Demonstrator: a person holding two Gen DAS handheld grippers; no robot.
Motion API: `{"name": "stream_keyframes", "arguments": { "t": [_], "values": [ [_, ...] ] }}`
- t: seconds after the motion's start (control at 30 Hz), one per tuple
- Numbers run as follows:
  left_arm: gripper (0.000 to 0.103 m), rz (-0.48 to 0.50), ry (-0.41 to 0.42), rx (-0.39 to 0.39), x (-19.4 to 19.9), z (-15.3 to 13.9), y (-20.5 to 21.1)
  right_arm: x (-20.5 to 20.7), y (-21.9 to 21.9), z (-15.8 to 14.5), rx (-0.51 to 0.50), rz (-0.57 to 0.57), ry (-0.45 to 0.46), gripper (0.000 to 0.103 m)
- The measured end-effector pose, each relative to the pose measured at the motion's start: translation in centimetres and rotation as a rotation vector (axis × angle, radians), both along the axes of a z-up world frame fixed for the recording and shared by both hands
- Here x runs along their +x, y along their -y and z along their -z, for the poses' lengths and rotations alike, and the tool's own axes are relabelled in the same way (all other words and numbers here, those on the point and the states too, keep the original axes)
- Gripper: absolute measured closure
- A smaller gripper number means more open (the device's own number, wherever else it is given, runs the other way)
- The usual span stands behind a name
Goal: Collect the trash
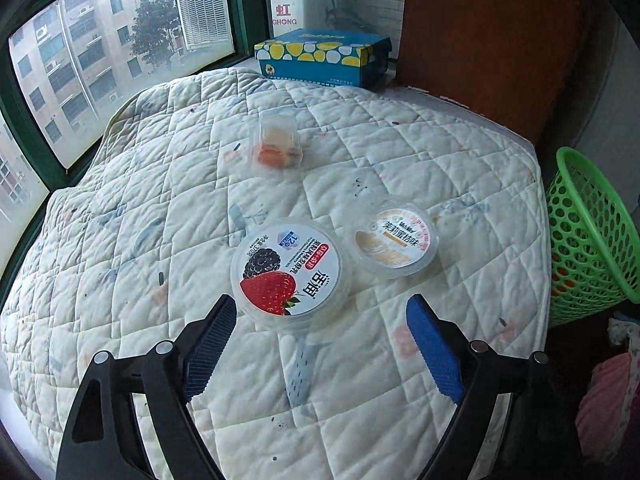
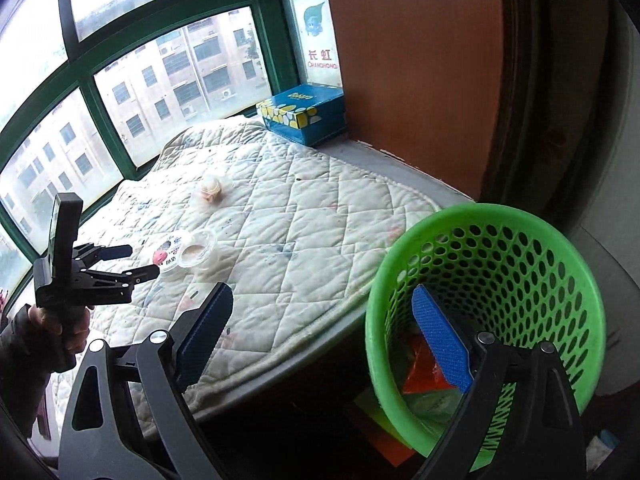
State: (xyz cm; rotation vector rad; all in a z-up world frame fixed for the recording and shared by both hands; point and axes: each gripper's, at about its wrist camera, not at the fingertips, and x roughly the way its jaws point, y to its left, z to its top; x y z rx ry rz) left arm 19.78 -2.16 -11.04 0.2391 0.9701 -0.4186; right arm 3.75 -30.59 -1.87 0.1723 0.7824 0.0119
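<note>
Three pieces of trash lie on the quilted pad (image 1: 400, 148). A round strawberry yogurt tub (image 1: 290, 276) sits just ahead of my open left gripper (image 1: 320, 312), between its fingertips but untouched. A smaller clear cup with a gold label (image 1: 396, 240) lies to its right. A small clear jelly cup (image 1: 276, 144) lies farther back. In the right wrist view my right gripper (image 2: 324, 300) is open and empty, with its right finger (image 2: 436, 336) over the green mesh basket (image 2: 520, 264). The basket holds red and green wrappers (image 2: 420, 372). The left gripper (image 2: 132, 264) shows there next to the tubs (image 2: 188, 254).
A blue tissue box (image 1: 320, 58) stands at the back by the window. A brown wooden panel (image 1: 480, 40) rises at the back right. The green basket (image 1: 584, 236) sits off the pad's right edge. Pink cloth (image 1: 608, 408) lies on the floor.
</note>
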Motion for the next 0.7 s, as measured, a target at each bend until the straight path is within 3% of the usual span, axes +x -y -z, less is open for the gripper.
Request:
{"name": "stream_keyframes", "arguments": {
  "t": [0.27,0.7],
  "values": [
    [0.017,-0.01,-0.055,0.001,2.9,2.9,-0.6,2.6,-2.9,1.1,-0.001,-0.056,-0.034,0.013],
    [0.016,-0.004,-0.062,-0.003,4.7,4.7,-0.6,5.9,-6.6,2.7,-0.003,-0.137,-0.076,0.013]
  ]
}}
